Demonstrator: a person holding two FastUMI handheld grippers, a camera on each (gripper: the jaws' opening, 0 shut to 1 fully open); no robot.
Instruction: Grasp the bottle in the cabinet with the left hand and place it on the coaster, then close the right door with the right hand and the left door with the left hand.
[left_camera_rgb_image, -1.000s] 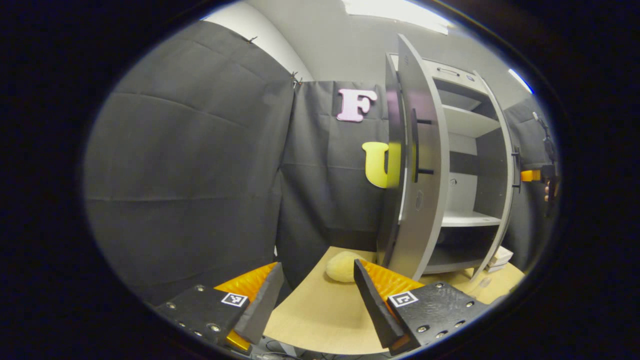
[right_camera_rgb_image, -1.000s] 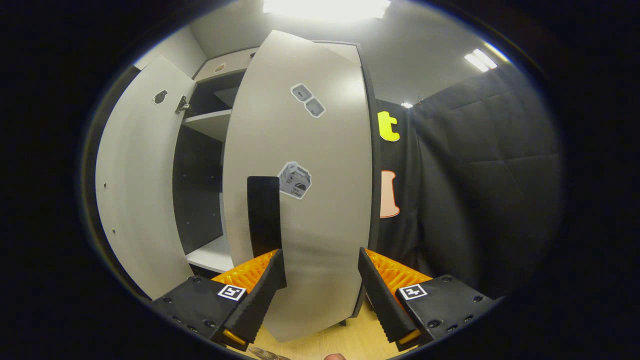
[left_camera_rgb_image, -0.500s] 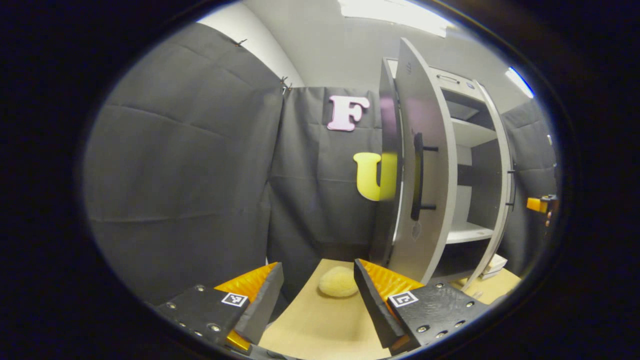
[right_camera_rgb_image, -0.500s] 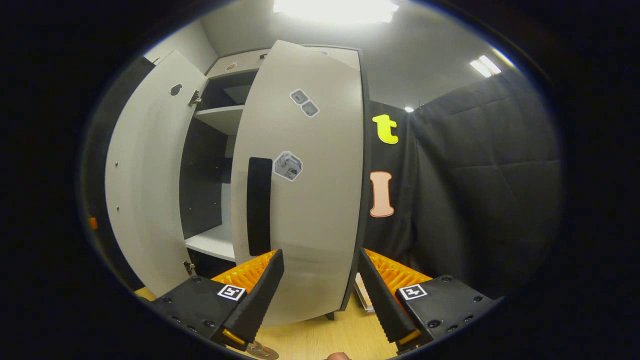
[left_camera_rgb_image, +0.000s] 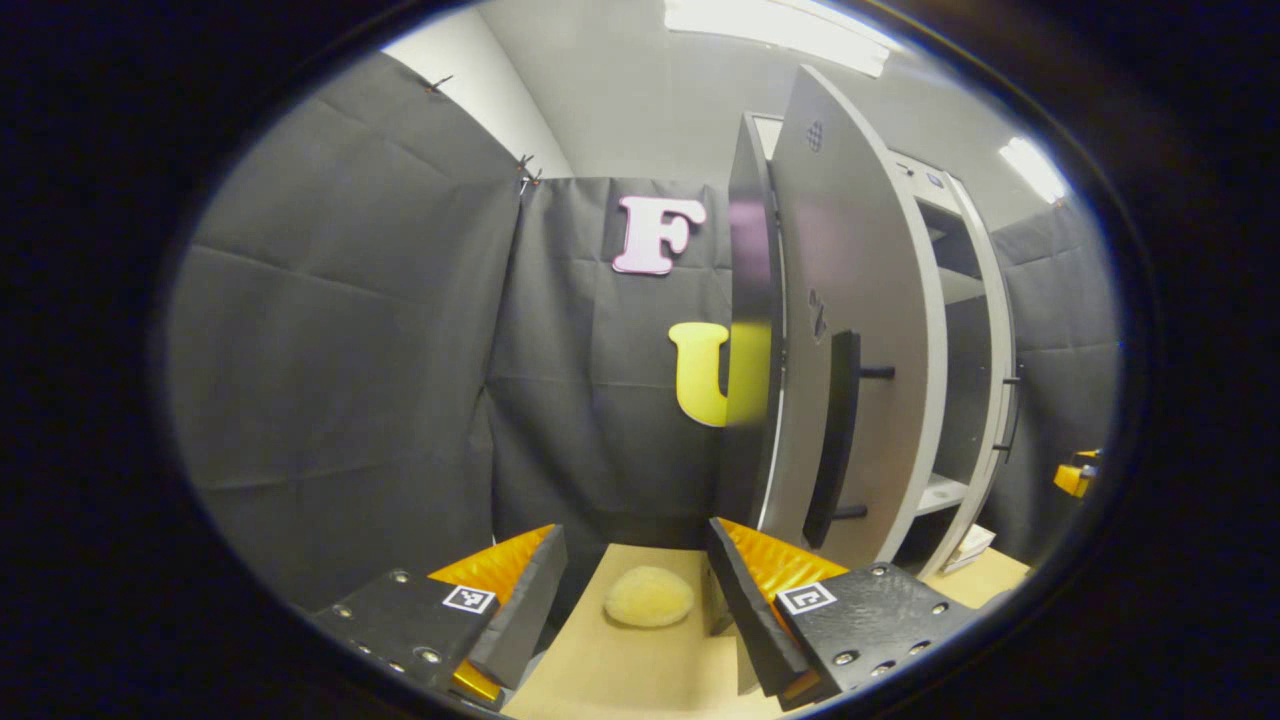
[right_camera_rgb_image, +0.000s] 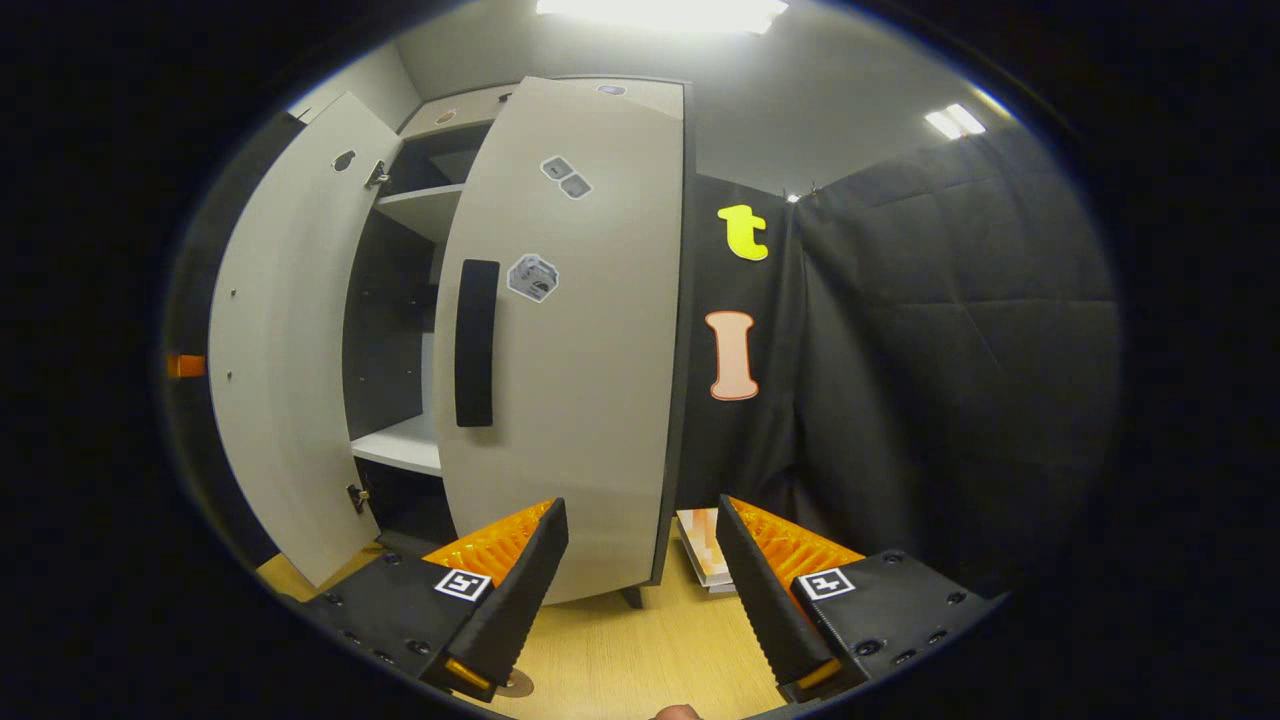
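Right door (right_camera_rgb_image: 570, 340) has swung nearly shut, seemingly untouched.

Grey cabinet (right_camera_rgb_image: 560, 90) upright on the tabletop — right door (right_camera_rgb_image: 570, 350) nearly shut, left door (right_camera_rgb_image: 275, 350) wide open.

A pale yellow, rounded sponge-like lump (left_camera_rgb_image: 648, 597) lies on the light wooden tabletop (left_camera_rgb_image: 640, 670), near the black cloth wall (left_camera_rgb_image: 350, 350). In the right gripper view a small stack of flat, pale box-like things (right_camera_rgb_image: 700, 548) sits on the table beside the cloth wall. Bright ceiling light panels (right_camera_rgb_image: 655, 12) glow overhead on the grey ceiling.
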